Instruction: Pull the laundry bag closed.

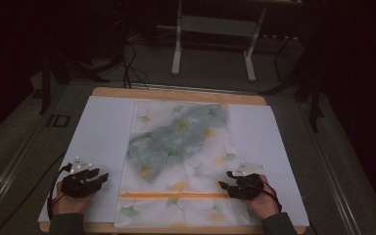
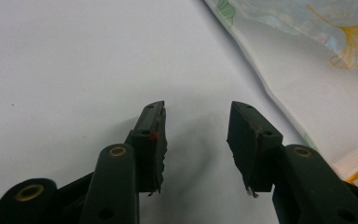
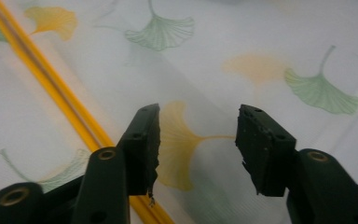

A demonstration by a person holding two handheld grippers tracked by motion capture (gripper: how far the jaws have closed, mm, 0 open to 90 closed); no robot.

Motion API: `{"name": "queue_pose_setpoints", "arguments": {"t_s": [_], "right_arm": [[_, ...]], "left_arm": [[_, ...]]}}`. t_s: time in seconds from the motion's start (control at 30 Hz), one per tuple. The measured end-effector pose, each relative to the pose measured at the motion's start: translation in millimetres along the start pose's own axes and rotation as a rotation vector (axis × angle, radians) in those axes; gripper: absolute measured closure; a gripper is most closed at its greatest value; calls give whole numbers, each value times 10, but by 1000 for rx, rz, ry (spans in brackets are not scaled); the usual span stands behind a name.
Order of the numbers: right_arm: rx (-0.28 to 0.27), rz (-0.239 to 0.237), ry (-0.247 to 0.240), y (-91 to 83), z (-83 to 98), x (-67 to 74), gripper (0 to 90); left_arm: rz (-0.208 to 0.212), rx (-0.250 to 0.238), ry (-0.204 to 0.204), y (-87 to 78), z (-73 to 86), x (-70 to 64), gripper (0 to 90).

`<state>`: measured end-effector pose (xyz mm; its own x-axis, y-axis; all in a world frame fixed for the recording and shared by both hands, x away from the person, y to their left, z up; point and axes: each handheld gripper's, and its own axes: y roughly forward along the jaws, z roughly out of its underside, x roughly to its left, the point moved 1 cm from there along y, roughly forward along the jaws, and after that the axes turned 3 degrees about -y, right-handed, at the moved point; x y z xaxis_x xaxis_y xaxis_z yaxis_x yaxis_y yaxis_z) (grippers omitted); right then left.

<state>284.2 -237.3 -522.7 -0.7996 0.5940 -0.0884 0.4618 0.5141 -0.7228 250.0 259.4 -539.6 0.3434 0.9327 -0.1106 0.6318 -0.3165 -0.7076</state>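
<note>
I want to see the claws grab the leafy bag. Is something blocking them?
Nothing visible blocks them. The right claw hangs open right over the leaf-print bag, near its orange zip strip. The left claw is open over bare white paper, beside the bag's edge.

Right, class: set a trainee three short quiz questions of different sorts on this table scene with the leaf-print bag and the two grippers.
1. True or false: the left gripper rests on the leaf-print bag.
2. What colour is the zip strip across the bag: A orange, B blue, C black?
3. What lies inside the bag?

Key: 1 false, it sits over the white sheet. 2 A. 3 A folded grey-green cloth. The right gripper has open jaws over the bag.
</note>
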Motion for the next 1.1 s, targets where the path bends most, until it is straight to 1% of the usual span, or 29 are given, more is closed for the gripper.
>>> {"name": "queue_pose_setpoints", "arguments": {"t_s": [0.07,0.17,0.2,0.23,0.27,0.3,0.33,0.47,0.53,0.57,0.6,0.63,0.67,0.7,0.73,0.83,0.93,0.97,1.0,1.1], "right_arm": [[-1,0,-2,1,-8,11,503],[-17,-13,-10,-3,-48,40,502],[-20,-23,-21,3,-82,57,500],[-20,-23,-21,3,-82,57,500],[-7,-21,-42,17,-119,64,499],[-7,-21,-42,17,-119,64,499],[-18,-35,-47,24,-152,64,499],[-23,-47,-52,36,-192,71,501],[-26,-67,-60,66,-241,103,501],[-26,-67,-60,66,-241,103,501],[-31,-79,-67,85,-275,130,499],[-31,-79,-67,85,-275,130,499],[-38,-92,-72,108,-313,158,495],[-38,-92,-72,108,-313,158,495],[-39,-104,-82,137,-351,199,491],[-33,-108,-96,176,-386,236,487],[-26,-126,-119,245,-447,298,488],[-26,-126,-119,245,-447,298,488],[-26,-133,-130,271,-477,332,489],[-24,-136,-144,292,-505,360,490]], "left_arm": [[1,1,0,-5,0,-3,569],[4,4,5,-7,4,-8,586],[3,5,7,-7,6,-9,590],[3,5,7,-7,6,-9,590],[4,4,7,-7,7,-9,595],[4,4,7,-8,7,-9,595],[-7,6,14,-5,11,-14,595],[-7,9,16,3,13,-20,596],[-4,5,18,0,10,-22,599],[-4,5,18,0,10,-22,599],[-10,-2,19,-10,9,-20,598],[-10,-2,19,-10,9,-20,597],[-11,-10,12,-19,6,-15,596],[-11,-10,12,-19,6,-15,595],[-19,-8,14,-21,7,-15,595],[-22,-3,19,-18,7,-19,594],[-21,-1,25,-17,4,-22,593],[-21,-1,25,-17,4,-22,592],[-19,0,25,-17,4,-23,592],[-16,2,30,-17,4,-28,593]]}}
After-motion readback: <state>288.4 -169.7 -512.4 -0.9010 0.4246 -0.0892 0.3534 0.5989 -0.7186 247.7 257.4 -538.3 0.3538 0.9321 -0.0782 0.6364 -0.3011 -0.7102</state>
